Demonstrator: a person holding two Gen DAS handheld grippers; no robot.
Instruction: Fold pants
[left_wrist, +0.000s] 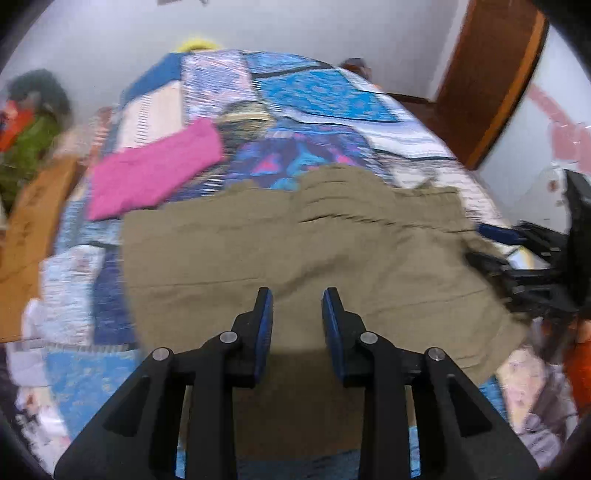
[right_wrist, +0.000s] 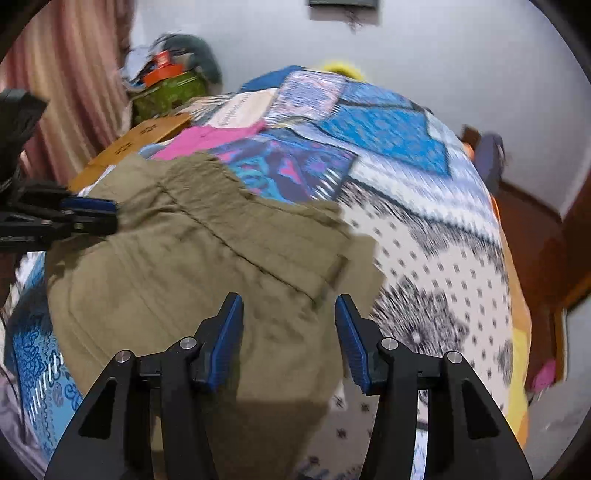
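Khaki pants spread on patterned bed, left gripper fingers apart over cloth stretching toward 12 o'clock, right gripper fingers apart, seemingly above the pants' 3 o'clock edge, nothing gripped

The pants lie spread on the bed, with a folded cloth behind them to the left, a cardboard box beside the bed's left edge, and both tools over the pants' near part.
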